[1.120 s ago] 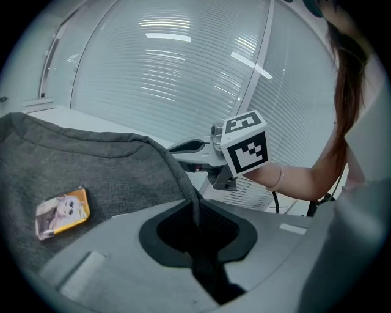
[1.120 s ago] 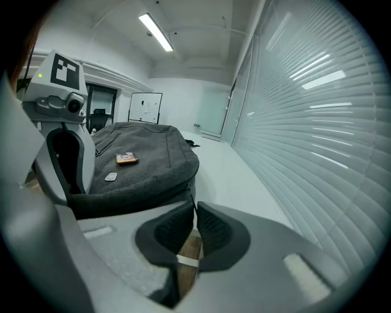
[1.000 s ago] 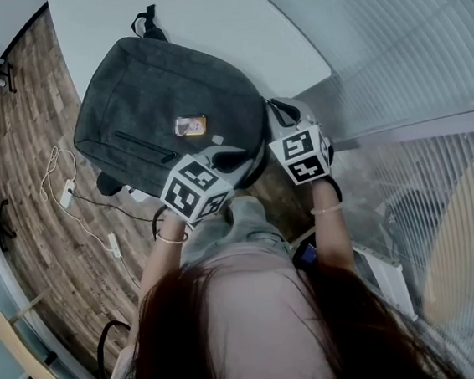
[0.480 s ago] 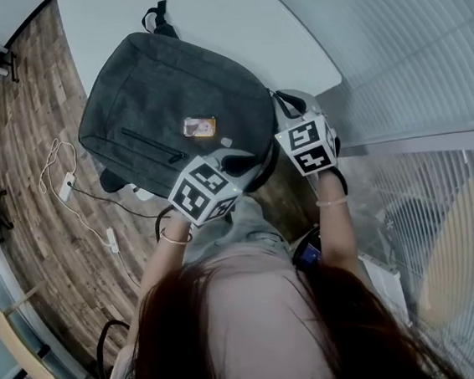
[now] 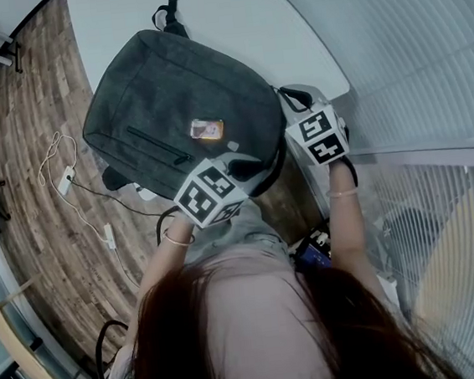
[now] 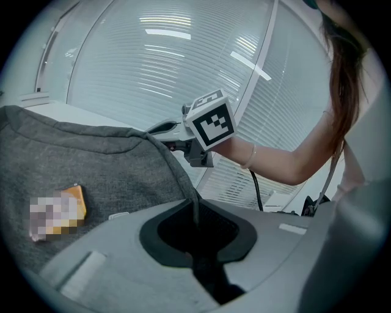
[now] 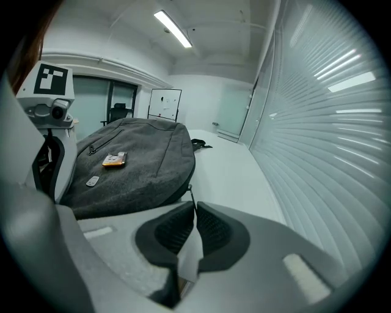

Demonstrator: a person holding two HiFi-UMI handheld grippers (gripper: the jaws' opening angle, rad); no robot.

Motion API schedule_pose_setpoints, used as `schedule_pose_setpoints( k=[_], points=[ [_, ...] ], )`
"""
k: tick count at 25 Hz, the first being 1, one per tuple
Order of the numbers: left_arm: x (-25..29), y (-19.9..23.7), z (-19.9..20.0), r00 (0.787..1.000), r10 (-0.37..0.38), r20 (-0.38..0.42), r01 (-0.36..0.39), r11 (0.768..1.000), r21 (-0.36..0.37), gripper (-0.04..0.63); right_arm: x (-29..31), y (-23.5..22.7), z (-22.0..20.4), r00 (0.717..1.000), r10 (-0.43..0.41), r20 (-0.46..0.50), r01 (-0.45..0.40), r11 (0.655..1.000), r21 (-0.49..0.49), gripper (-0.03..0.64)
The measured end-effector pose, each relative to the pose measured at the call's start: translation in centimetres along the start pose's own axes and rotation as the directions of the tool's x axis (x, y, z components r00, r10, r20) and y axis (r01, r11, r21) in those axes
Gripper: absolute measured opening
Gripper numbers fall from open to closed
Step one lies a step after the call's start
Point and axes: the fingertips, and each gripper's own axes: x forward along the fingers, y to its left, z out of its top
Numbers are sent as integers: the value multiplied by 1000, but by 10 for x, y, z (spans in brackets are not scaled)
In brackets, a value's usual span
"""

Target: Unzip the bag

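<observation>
Matt grey felt-like cloth bag (image 5: 177, 98) on a smooth white tabletop (image 5: 227, 17).
The floor (image 5: 24, 165) looks like wood planks; the left hand-held gripper (image 6: 197, 202) and right hand-held gripper (image 7: 195, 203) have smooth grey plastic shells and ribbed matt black pads (image 7: 173, 230).

text: none legible; orange tag (image 5: 207, 129) on bag (image 5: 168, 91): print unreadable

Backpack (image 5: 177, 98): fills the table's near half.
Table (image 5: 227, 17): bare white top from 11 to 2 o'clock of the backpack, open to pass.
Slatted wall (image 5: 425, 55): close at 3 o'clock, leaving a narrow strip.
Left gripper (image 6: 195, 214), right gripper (image 7: 194, 211): crowd the 4-to-6 o'clock edge.
Floor cables (image 5: 58, 174): 9 o'clock, below.
</observation>
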Motion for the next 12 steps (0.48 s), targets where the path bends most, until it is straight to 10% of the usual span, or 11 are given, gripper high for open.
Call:
schedule_pose_setpoints(
  k=[12],
  points=[
    [1, 0, 0, 1000, -21, -15, 20, 1000, -8, 38, 22, -8, 16, 996, 82, -19, -83, 992, -98, 18]
  ],
)
